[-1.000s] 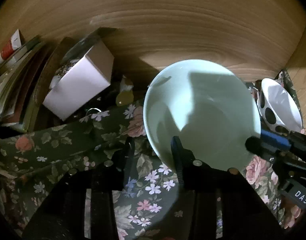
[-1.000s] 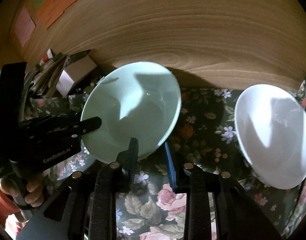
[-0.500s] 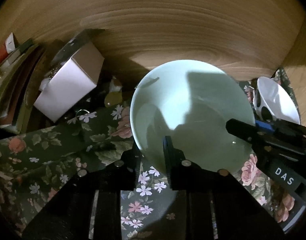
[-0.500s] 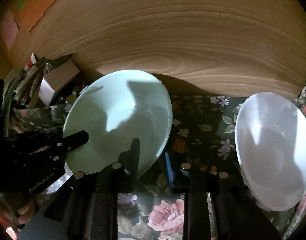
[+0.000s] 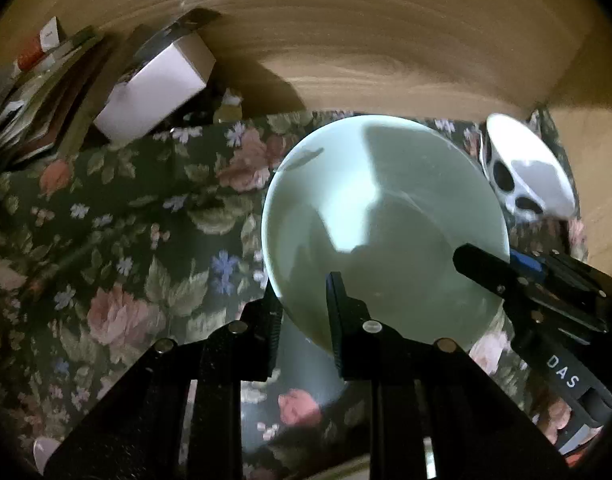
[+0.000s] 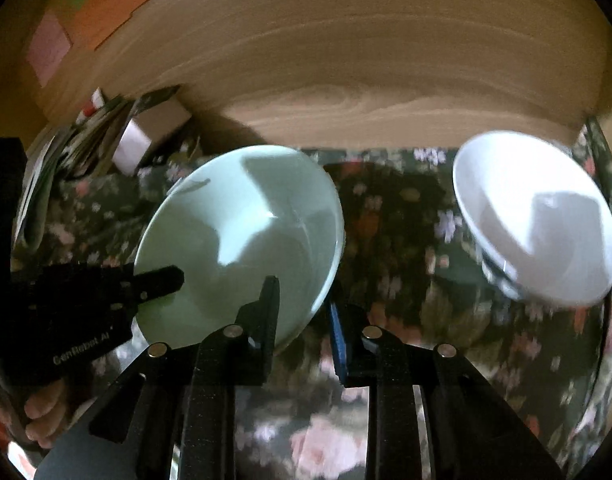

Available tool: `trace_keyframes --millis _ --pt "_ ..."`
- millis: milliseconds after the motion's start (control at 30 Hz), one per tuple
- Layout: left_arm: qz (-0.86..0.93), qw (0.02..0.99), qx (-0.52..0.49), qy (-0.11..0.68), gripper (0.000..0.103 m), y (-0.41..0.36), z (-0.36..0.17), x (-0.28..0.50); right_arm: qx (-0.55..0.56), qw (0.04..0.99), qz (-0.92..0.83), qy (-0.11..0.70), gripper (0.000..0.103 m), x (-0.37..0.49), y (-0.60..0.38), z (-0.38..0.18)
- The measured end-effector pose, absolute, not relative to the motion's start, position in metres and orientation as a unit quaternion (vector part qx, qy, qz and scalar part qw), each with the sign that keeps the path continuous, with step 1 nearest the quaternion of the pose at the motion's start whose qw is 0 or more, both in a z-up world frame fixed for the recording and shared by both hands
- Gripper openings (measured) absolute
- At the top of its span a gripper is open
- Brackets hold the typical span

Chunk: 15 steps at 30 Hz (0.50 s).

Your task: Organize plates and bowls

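A pale green bowl (image 5: 386, 224) is held above the floral cloth by both grippers. My left gripper (image 5: 303, 304) is shut on its near left rim, one finger inside and one outside. My right gripper (image 6: 303, 304) is shut on its right rim; the bowl (image 6: 241, 248) fills the left of the right wrist view. A white bowl with black spots (image 5: 526, 176) stands on the cloth to the right, near the corner of the wooden walls; in the right wrist view (image 6: 534, 216) it sits at the right.
A wooden back wall (image 5: 366, 52) and side wall (image 5: 594, 184) close in the space. A white box (image 5: 153, 88) and a stack of books and papers (image 5: 37, 92) lie at the back left. The floral cloth (image 5: 125, 240) covers the surface.
The green bowl, held by both grippers, has shifted right, closer to the spotted white bowl. More cloth shows on the left of the left wrist view.
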<state>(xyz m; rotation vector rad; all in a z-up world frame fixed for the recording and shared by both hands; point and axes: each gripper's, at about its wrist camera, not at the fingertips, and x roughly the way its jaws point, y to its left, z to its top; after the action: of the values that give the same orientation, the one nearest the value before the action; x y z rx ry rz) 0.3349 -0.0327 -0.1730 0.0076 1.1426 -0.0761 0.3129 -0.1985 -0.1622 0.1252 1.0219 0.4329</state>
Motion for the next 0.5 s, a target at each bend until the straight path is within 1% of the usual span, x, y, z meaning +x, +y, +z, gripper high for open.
trace_keyframes --millis 133,200,300,400,500 --pt "-0.037 0.845 0.023 0.533 0.021 -0.046 -0.174 0.319 0.062 0.846 0.207 0.487 0.022 0.293 -0.203 -0.166" --pt "-0.042 0.844 0.025 0.534 0.021 -0.049 -0.176 0.316 0.062 0.844 0.211 0.488 0.026 0.289 -0.205 -0.166" --pt "-0.039 0.847 0.031 0.529 0.021 -0.048 -0.179 0.306 0.063 0.849 0.205 0.482 0.026 0.295 -0.205 -0.161" --pt "-0.038 0.846 0.03 0.53 0.021 -0.041 -0.176 0.317 0.062 0.861 0.191 0.467 0.033 0.3 -0.21 -0.151" --pt "-0.039 0.845 0.032 0.533 0.021 -0.039 -0.176 0.318 0.06 0.865 0.185 0.462 0.033 0.31 -0.212 -0.148"
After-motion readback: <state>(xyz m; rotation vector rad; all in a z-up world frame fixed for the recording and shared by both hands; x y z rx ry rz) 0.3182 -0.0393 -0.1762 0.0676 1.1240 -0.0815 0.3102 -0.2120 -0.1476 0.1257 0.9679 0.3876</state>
